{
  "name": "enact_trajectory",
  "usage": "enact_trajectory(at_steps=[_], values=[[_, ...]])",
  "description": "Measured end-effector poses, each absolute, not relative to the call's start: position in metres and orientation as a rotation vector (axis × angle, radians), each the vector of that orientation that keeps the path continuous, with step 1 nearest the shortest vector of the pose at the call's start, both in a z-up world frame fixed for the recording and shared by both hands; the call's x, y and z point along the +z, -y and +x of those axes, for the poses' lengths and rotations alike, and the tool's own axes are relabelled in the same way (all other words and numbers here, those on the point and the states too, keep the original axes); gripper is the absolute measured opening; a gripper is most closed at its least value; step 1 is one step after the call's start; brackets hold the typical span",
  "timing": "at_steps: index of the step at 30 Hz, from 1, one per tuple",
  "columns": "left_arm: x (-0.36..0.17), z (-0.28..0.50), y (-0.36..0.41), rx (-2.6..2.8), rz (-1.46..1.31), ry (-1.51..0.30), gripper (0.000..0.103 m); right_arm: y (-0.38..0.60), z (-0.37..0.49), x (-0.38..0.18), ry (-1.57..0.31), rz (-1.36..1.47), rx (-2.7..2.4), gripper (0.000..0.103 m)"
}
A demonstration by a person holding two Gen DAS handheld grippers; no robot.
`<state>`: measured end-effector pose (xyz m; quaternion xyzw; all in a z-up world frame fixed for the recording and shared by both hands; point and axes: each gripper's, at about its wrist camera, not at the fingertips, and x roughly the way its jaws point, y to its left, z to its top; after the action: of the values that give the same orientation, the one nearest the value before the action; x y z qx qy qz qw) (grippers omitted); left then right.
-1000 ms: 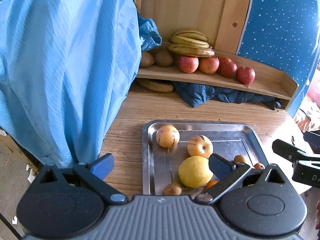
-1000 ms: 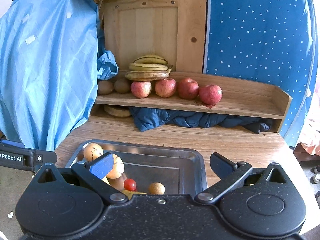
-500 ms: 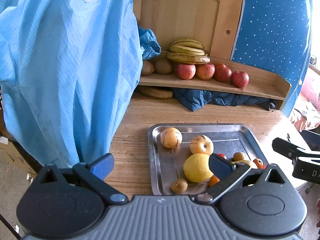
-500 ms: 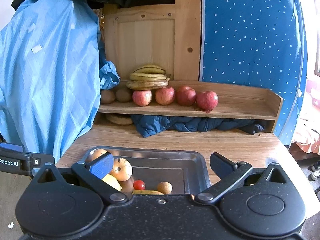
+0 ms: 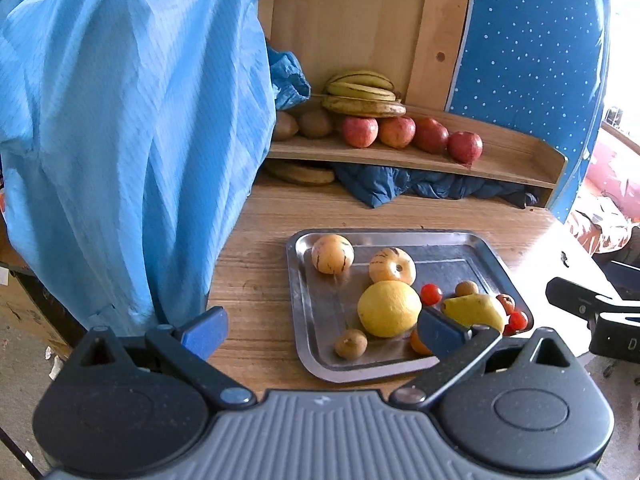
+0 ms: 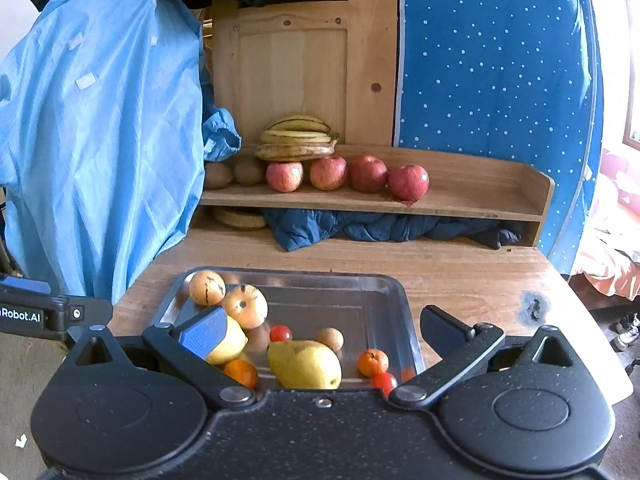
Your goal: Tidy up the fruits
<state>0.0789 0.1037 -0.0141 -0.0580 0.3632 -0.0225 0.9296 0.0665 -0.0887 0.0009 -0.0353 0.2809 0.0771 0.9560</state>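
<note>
A steel tray (image 5: pixel 297 280) (image 6: pixel 372 284) on the wooden table holds two striped melons (image 5: pixel 332 253) (image 6: pixel 207 287), a lemon (image 5: pixel 389 309), a yellow pear (image 6: pixel 304 364) (image 5: pixel 474 309), oranges (image 6: pixel 372 361), cherry tomatoes (image 6: pixel 280 333) (image 5: pixel 431 294) and small brown fruits (image 5: pixel 351 343). A wooden shelf (image 6: pixel 472 196) at the back carries bananas (image 6: pixel 296 138), several red apples (image 6: pixel 408 181) and kiwis (image 6: pixel 218 175). My left gripper (image 5: pixel 324 328) is open and empty above the tray's near left corner. My right gripper (image 6: pixel 324 326) is open and empty above the tray's near edge.
A light blue garment (image 5: pixel 120 120) hangs at the left, close to the tray. Dark blue cloth (image 6: pixel 384 228) lies under the shelf. A blue dotted panel (image 6: pixel 492 52) stands at the right. The table's right edge (image 6: pixel 592 320) drops off near the right gripper.
Both grippers have pulled back and risen, so more of the tray and its fruit shows. Both stay open and empty.
</note>
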Motion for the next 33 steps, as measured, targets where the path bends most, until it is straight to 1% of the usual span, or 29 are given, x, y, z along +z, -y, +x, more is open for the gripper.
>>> enact_trajectory(at_steps=[7,13,19,33], values=[[-0.015,0.072,-0.094,-0.034,-0.123,-0.746,0.102,0.094,0.062,0.002,-0.574,-0.081,0.167,0.102],[-0.018,0.064,-0.076,-0.014,-0.138,-0.767,0.102,0.106,0.056,-0.004,-0.62,-0.054,0.2,0.102],[-0.016,0.054,-0.058,-0.009,-0.121,-0.772,0.102,0.135,0.043,-0.003,-0.637,-0.029,0.195,0.102],[0.001,0.02,-0.034,0.037,-0.092,-0.727,0.102,0.155,0.021,0.012,-0.643,-0.021,0.268,0.102]])
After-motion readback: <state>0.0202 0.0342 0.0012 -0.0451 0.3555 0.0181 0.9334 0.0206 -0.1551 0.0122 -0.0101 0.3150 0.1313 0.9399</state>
